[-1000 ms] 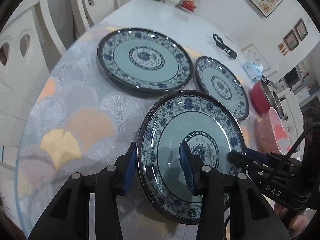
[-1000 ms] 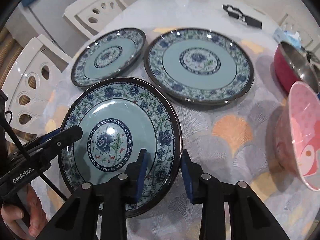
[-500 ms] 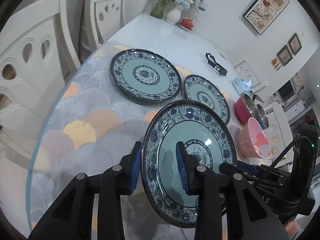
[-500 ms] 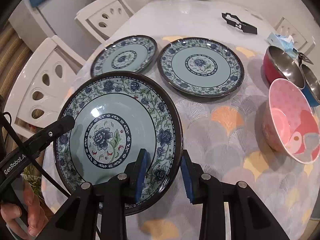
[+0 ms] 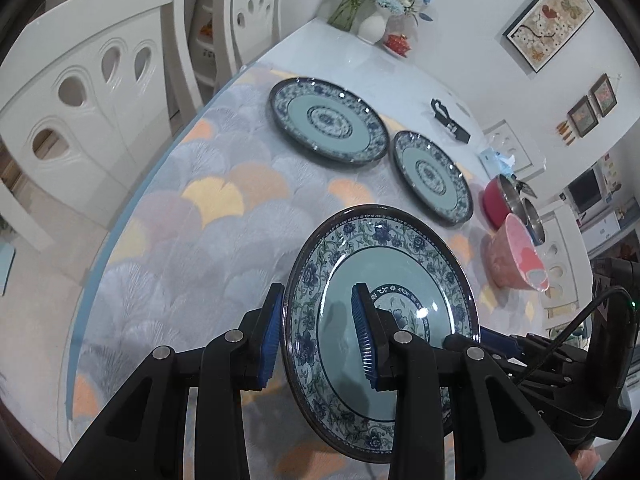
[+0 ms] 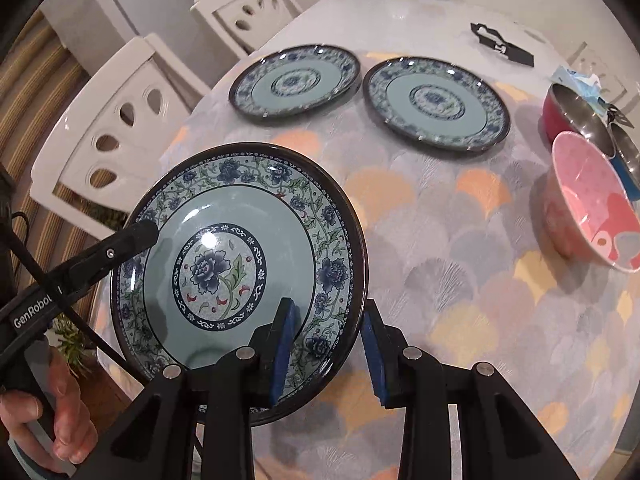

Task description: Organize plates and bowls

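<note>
A deep blue-floral plate point(image 5: 404, 256) point(image 6: 224, 264) hangs tilted above the near part of the table, held from both sides. My left gripper point(image 5: 318, 322) is shut on its left rim, one pad under the rim and one inside. My right gripper point(image 6: 329, 340) is shut on the opposite rim in the same way. Each gripper shows in the other's view: the left one's finger point(image 6: 132, 236) and the right one's finger point(image 5: 480, 340). Two more blue plates point(image 5: 328, 120) point(image 5: 432, 176) lie flat side by side farther back, also seen in the right wrist view point(image 6: 294, 80) point(image 6: 436, 104).
A pink bowl point(image 6: 592, 208) point(image 5: 516, 256) and a red pot point(image 6: 568, 112) stand at the table's right side. The table point(image 6: 460, 260) has a fan-patterned cloth. White chairs point(image 5: 92, 92) point(image 6: 120, 120) stand to the left; a vase point(image 5: 372, 26) and a black object point(image 6: 504, 44) sit at the far end.
Both grippers have lifted the held plate off the cloth and drawn it toward the near edge. The two plates on the table look farther away now.
</note>
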Motion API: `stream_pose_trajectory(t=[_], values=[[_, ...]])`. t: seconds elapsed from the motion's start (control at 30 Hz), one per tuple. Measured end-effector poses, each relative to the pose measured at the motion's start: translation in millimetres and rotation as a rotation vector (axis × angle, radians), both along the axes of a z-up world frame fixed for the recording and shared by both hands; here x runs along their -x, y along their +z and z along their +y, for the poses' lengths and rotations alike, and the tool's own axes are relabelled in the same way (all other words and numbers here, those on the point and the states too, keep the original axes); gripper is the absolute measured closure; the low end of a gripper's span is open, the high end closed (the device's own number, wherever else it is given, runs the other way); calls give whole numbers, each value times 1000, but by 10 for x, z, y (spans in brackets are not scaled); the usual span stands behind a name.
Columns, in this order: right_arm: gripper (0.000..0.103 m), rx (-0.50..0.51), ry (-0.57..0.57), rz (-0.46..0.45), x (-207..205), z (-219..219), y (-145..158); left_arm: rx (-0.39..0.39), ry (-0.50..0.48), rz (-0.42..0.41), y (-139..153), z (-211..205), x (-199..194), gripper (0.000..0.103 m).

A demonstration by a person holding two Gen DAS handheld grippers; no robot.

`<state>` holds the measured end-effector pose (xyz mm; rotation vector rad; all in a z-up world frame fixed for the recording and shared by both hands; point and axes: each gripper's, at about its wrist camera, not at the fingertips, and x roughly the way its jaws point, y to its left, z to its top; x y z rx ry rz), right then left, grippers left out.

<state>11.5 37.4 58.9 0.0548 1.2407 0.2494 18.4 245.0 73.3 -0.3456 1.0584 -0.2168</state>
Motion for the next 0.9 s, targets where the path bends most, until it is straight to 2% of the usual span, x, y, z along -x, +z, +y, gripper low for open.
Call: stream_pose_trajectory(t=[0.63,0.9], values=[[69,25,13,77,172,99,-396,-39,-8,81,-359,-4,165,72],[69,25,4,87,164,119,-422,-49,-5,97,-411,10,172,72]])
